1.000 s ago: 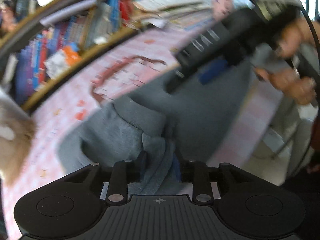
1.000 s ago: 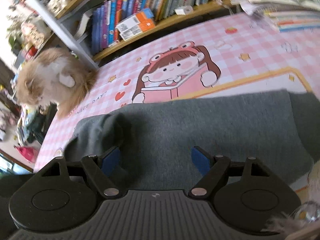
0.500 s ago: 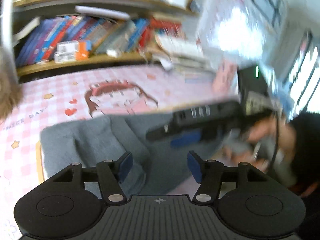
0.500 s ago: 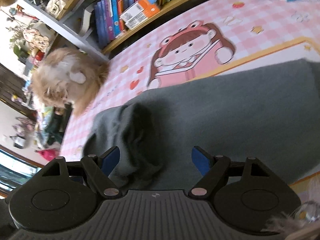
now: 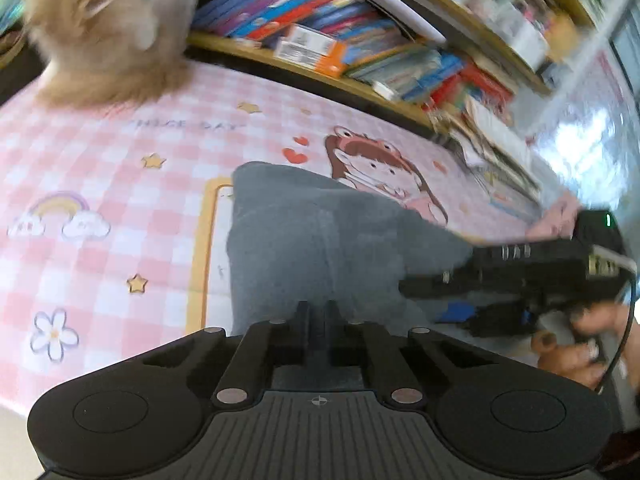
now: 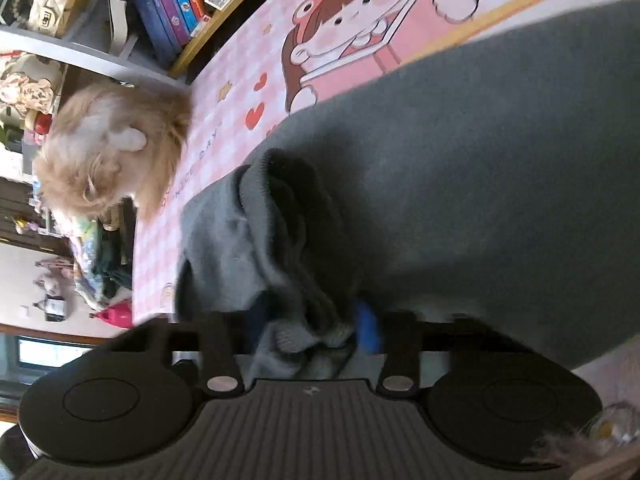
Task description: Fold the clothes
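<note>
A grey sweatshirt (image 5: 312,240) lies spread on the pink checked table mat (image 5: 100,184). My left gripper (image 5: 316,310) is shut, its fingertips together just over the garment's near edge; no cloth shows between them. In the right wrist view the sweatshirt (image 6: 480,168) fills the right half, and its sleeve (image 6: 248,248) is bunched at the left. My right gripper (image 6: 312,326) is closing its jaws, and the ribbed cuff (image 6: 292,338) is pinched between its blue pads (image 6: 366,328). From the left wrist view the right gripper (image 5: 430,302) reaches in from the right, held by a hand (image 5: 580,344).
A fluffy tan cat (image 6: 112,152) sits on the mat's far left corner, close to the sleeve, and the same cat (image 5: 108,20) fills the top left of the other view. Bookshelves (image 5: 340,40) full of books run along the far side. Stacked books (image 5: 492,168) lie at the right.
My left gripper let go of the bunched grey cloth, opened, swung left and shut. My right gripper dropped onto the folded sleeve and its open jaws came in on the cuff.
</note>
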The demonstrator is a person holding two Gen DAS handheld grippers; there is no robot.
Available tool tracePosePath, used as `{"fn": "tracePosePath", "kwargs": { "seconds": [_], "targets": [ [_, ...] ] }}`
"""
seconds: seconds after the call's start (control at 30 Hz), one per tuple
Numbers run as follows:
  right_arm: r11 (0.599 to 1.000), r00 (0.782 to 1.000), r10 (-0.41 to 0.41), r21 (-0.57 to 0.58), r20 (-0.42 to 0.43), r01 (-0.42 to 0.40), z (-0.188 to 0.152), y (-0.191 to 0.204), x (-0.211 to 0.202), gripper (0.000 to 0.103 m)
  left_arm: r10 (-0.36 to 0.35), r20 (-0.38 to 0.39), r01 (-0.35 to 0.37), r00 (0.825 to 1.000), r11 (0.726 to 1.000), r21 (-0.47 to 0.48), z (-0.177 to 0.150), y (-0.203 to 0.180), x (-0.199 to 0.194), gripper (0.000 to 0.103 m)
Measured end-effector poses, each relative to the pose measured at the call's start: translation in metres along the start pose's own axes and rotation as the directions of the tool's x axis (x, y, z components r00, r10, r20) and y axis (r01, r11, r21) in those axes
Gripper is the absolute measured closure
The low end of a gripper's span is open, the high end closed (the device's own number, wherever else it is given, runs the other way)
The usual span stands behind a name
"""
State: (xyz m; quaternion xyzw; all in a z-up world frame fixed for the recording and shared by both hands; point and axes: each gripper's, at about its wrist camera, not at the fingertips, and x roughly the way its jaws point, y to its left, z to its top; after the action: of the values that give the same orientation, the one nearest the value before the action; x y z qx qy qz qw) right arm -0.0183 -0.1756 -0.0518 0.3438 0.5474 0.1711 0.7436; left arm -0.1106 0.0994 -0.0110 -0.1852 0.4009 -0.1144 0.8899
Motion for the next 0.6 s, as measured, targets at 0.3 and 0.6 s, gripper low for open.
{"fn": "tracePosePath", "kwargs": {
  "seconds": [0.3,0.6],
  "targets": [
    [0.997,0.997,0.024,-0.078,0.069,-0.018,-0.01,0.006,-0.033,0.086,-0.017,0.02,0.016,1.0,0.999,0.051,0.008,0.0,-0.005,0.098],
    [0.992,0.995,-0.044,-0.115,0.092,0.055,-0.01,-0.002,-0.024,0.084,-0.031,0.021,0.028,0.999,0.994,0.107,0.009,-0.008,-0.003,0.098]
  ]
}}
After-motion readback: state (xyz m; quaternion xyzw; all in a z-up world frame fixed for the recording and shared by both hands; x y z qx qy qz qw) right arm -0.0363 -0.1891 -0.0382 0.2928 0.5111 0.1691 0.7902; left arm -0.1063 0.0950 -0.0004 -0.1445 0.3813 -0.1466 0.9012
